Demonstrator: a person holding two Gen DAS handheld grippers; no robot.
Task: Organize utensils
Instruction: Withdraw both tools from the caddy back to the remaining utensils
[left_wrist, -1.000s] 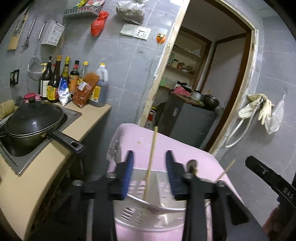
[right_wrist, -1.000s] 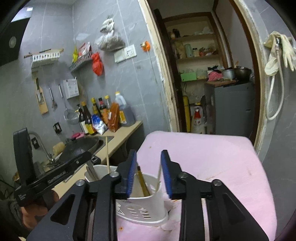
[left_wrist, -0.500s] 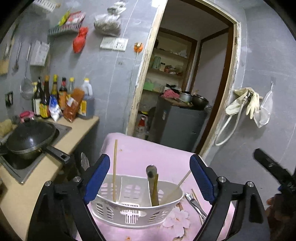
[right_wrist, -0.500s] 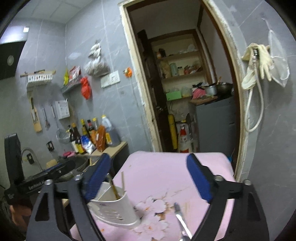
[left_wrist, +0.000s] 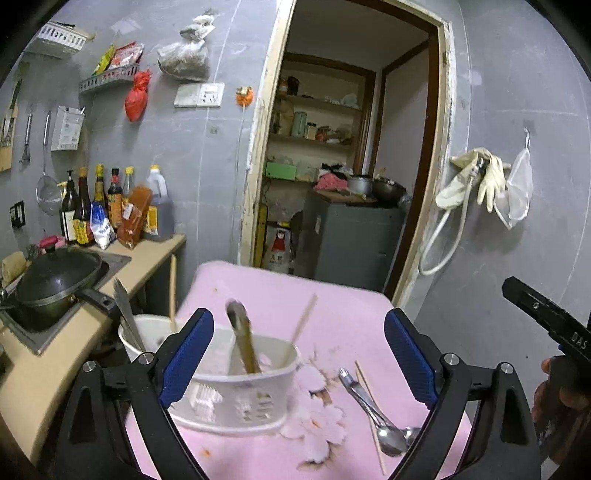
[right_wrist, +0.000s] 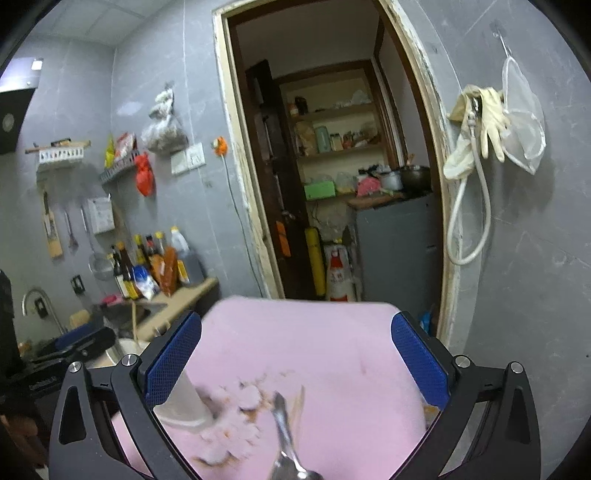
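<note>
Two spoons (left_wrist: 376, 413) beside white caddy (left_wrist: 240, 391), both grippers' fingers (left_wrist: 186, 356) wide apart, empty

Grey tiled walls (left_wrist: 207, 155) frame a wood-trimmed doorway (left_wrist: 258, 147) opening onto pantry shelves (left_wrist: 314, 140).

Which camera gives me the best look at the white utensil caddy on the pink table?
The left wrist view: the white utensil caddy shows almost whole, slightly blurred, with utensils standing inside. The right wrist view catches only a blurred corner of it beside the left fingertip.
</note>
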